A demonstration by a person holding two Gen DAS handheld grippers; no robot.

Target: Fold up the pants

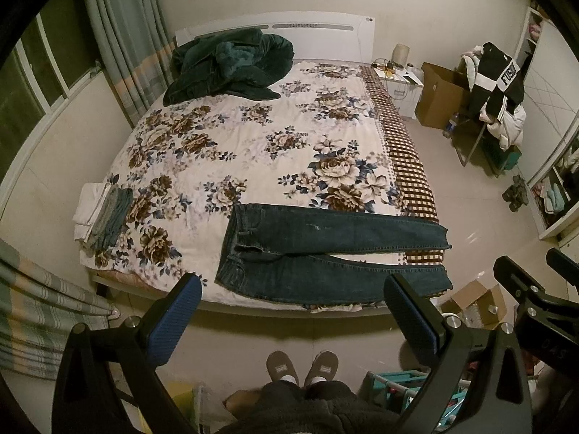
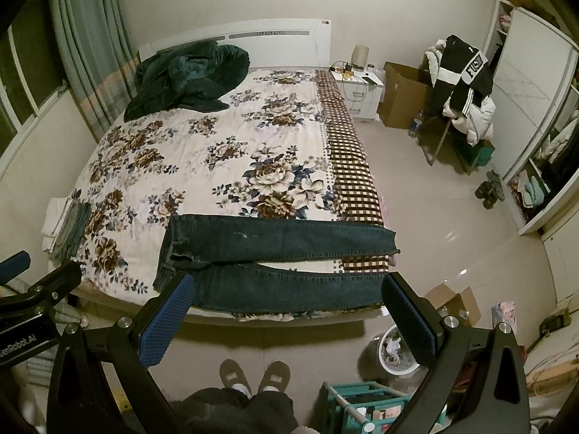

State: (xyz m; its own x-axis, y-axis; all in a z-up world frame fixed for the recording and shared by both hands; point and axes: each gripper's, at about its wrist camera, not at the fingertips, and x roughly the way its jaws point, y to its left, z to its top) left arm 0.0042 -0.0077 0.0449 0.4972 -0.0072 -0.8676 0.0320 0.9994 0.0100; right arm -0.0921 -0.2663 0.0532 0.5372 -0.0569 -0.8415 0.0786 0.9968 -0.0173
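Observation:
Dark blue jeans [image 1: 325, 253] lie flat across the near end of the floral bed [image 1: 253, 144], waist to the left, both legs stretched right, cuffs at the bed's right edge. They also show in the right wrist view [image 2: 282, 256]. My left gripper [image 1: 293, 311] is open and empty, held high above the floor short of the bed's near edge. My right gripper [image 2: 286, 311] is open and empty at about the same height, to the right of the left one; it shows in the left wrist view [image 1: 535, 289].
A stack of folded clothes [image 1: 103, 217] sits at the bed's left near corner. A dark green blanket [image 1: 228, 65] is heaped by the headboard. A chair with jackets [image 1: 495, 97], cardboard boxes [image 1: 438, 94], a bin [image 2: 394, 350] and a teal crate [image 2: 362, 405] stand on the floor at right.

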